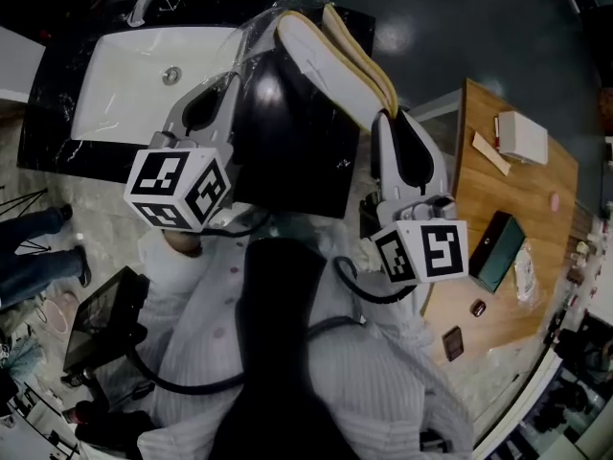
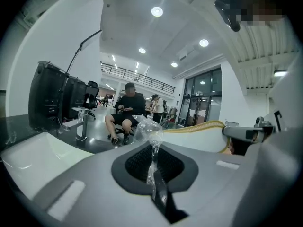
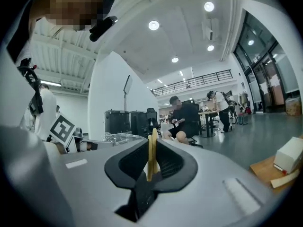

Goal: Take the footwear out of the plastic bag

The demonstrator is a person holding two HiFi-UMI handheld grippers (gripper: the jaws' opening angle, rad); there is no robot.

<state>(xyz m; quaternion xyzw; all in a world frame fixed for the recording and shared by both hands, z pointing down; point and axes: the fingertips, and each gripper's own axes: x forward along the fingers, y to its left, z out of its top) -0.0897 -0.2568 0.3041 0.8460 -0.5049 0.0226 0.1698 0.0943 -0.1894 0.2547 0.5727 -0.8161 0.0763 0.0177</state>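
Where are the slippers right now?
Head view, upper centre: the slippers are held by one end in the right gripper, far end at the plastic bag, right of the sink.

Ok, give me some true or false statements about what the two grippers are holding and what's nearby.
The left gripper pinches the clear plastic bag. True.
The right gripper is empty. False: it is shut on the slippers.
The slippers lie in the sink. False: the right gripper holds them in the air.
A white box sits on the wooden table. True.
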